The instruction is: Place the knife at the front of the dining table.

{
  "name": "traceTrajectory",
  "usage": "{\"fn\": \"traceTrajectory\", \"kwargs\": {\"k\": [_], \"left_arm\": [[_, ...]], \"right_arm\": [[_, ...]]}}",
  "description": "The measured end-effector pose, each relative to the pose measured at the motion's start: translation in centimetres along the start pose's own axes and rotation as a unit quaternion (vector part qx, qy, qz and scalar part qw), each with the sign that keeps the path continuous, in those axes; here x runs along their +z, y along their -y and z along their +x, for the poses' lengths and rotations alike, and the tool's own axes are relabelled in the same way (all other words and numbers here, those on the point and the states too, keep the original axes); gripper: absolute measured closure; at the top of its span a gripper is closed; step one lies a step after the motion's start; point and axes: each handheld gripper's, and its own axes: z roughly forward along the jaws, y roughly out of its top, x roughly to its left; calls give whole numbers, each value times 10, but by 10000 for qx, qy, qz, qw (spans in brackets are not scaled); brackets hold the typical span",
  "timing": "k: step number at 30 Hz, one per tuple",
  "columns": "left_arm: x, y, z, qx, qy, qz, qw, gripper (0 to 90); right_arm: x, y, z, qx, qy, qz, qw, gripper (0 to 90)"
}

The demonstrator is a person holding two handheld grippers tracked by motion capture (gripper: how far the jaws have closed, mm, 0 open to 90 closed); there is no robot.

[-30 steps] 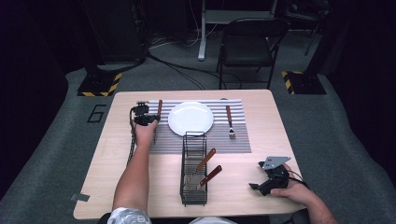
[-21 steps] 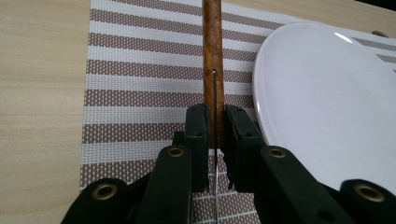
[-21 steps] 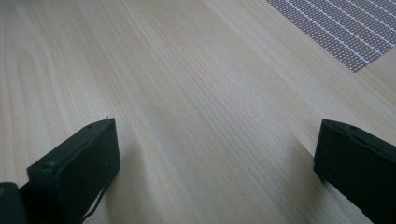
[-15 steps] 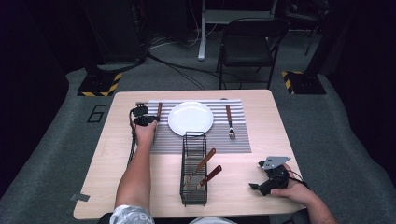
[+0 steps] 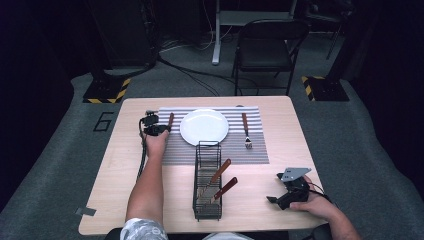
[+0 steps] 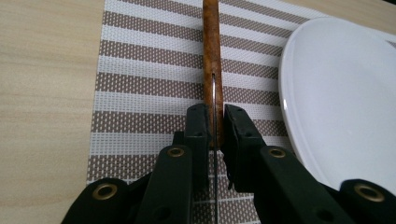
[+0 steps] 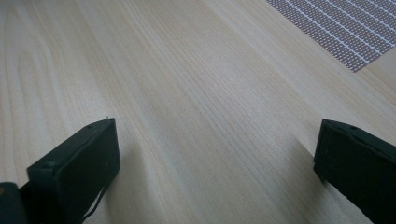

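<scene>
As before, left gripper (image 6: 214,126) clamps knife (image 6: 212,70), unmoved

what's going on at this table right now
A person is laying a place setting. The left gripper is shut on a wooden-handled knife lying on the striped placemat, left of the white plate. A fork lies to the plate's right. Two more utensils sit in the wire caddy. The right gripper rests open on the table.
</scene>
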Motion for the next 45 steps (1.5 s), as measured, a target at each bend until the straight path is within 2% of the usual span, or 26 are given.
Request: {"fn": "traceTrajectory", "kwargs": {"k": [17,23,24,29,34,38,43,45], "left_arm": [[0,2,2,-128,-65,-81,9999,800],[-1,4,4,-234,-63,-88,9997,769],[-1,4,6,-180,-39,-90,9998,766],[-4,3,9,-215,-58,-95,9997,740],[-9,2,13,-273,-82,-132,9995,718],[-16,2,17,-225,-120,-151,9996,707],[-27,1,19,-259,-113,-289,9992,659],[-33,-1,19,-129,-69,-322,9994,625]], "right_arm": [[0,0,0,-28,1,-6,10000,0],[0,0,-1,-40,-1,-11,10000,0],[0,0,0,-20,0,-3,10000,0],[0,0,-1,-41,-1,-9,10000,0],[0,0,-1,-39,-1,-10,10000,0],[0,0,-1,-38,-1,-9,10000,0],[0,0,-1,-42,0,-10,10000,0],[0,0,-1,-42,-1,-11,10000,0]]}}
